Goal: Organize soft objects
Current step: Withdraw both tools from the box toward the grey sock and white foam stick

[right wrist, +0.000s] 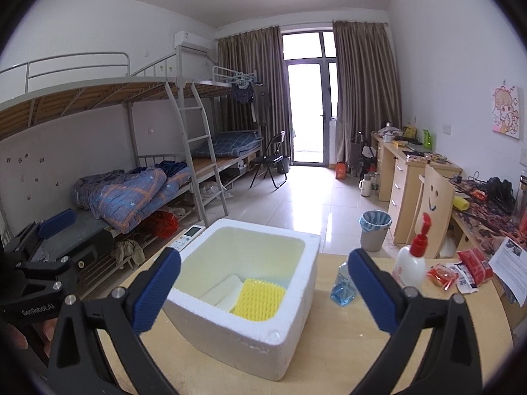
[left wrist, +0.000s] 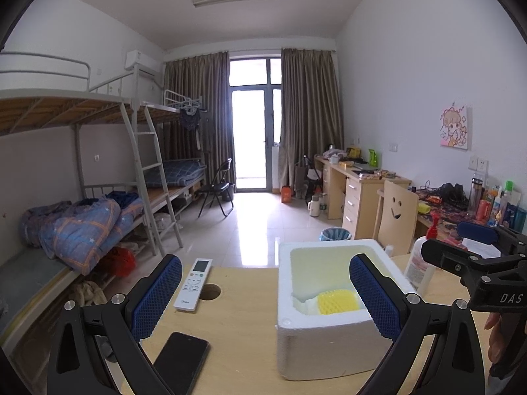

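Right wrist view: the right gripper (right wrist: 263,291) hangs with its jaws spread wide and nothing between them, and the white foam box (right wrist: 283,345) stands on the table (right wrist: 411,355) directly ahead, filling the gap between the two blue pads. Low in the box, toward its near wall, lies a yellow foam net sleeve (right wrist: 258,301) beside a white foam pad (right wrist: 222,291) — the two touch or overlap, and nothing else shows inside. By the look of it the sleeve is very light and squashy, likely to give under any pinch, so a hold across its middle, taken from straight above, seems safest; the box walls leave little room to come at it sideways. The box itself looks light too and could shift if bumped.

From the left wrist view, the left gripper (left wrist: 265,291) is likewise wide open and empty, with the box just inside its right-hand pad and the sleeve (left wrist: 337,301) showing over the rim. Near its left pad lie a black phone (left wrist: 181,362) and a white remote (left wrist: 196,284).
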Demonstrator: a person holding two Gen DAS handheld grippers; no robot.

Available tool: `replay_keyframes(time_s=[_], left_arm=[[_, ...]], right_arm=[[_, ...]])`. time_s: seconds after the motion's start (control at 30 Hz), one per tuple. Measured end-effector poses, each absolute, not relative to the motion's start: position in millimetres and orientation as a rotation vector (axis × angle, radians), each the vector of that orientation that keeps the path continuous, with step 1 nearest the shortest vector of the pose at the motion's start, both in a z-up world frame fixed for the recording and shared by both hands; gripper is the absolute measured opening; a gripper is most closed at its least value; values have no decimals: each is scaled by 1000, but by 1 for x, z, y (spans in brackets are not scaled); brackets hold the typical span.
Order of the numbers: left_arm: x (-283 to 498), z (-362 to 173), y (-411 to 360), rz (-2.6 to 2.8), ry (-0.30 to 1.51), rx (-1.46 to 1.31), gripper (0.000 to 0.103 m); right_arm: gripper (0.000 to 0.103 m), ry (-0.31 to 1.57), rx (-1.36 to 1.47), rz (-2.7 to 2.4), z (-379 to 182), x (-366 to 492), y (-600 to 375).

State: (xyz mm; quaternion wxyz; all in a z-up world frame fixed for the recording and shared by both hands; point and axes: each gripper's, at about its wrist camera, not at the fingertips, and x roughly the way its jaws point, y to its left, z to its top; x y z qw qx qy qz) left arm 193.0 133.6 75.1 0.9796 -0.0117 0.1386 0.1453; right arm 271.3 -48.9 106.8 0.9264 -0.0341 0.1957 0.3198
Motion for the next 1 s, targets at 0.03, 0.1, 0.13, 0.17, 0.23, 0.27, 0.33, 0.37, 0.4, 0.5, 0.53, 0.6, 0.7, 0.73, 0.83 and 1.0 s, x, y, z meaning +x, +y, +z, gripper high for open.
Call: replay_keyframes(time_s=[0.03, 0.1, 0.13, 0.17, 0.23, 0.27, 0.33, 0.37, 0.4, 0.5, 0.53, 0.6, 0.7, 0.73, 0.83, 1.0], left_arm=[[191, 76, 132, 290, 276, -23, 102], [184, 79, 127, 285, 269, -22, 102], [183, 81, 126, 282, 266, -21, 102], [179, 83, 123, 280, 262, -19, 102], [172, 85, 118, 279, 257, -15, 102], [169, 86, 115, 279, 256, -14, 102], [165, 87, 111, 277, 254, -12, 102], [160, 87, 108, 275, 250, -14, 102], [157, 89, 106, 272, 247, -14, 102], [144, 90, 99, 265, 234, -8, 102], [141, 91, 98, 264, 233, -9, 102], [132, 93, 94, 257, 229, -13, 102], [116, 97, 86, 257, 209, -6, 102], [111, 98, 84, 253, 202, 0, 102], [96, 98, 76, 244, 182, 5, 102], [82, 98, 67, 227, 178, 5, 102]], right_arm=[[103, 399, -70, 656, 107, 269, -51], [103, 391, -74, 657, 110, 262, -54], [103, 381, -71, 661, 111, 257, -57], [103, 374, -68, 664, 113, 253, -58], [103, 367, -68, 666, 114, 247, -63], [103, 362, -70, 669, 115, 242, -66], [103, 344, -65, 675, 118, 233, -71], [103, 335, -62, 674, 120, 228, -74], [103, 330, -60, 672, 121, 225, -78], [103, 316, -57, 668, 124, 211, -86], [103, 310, -59, 667, 126, 205, -90], [103, 299, -61, 669, 128, 195, -94], [103, 272, -59, 670, 132, 183, -102], [103, 263, -51, 669, 134, 180, -106], [103, 244, -35, 663, 135, 168, -116], [103, 230, -50, 648, 132, 153, -124]])
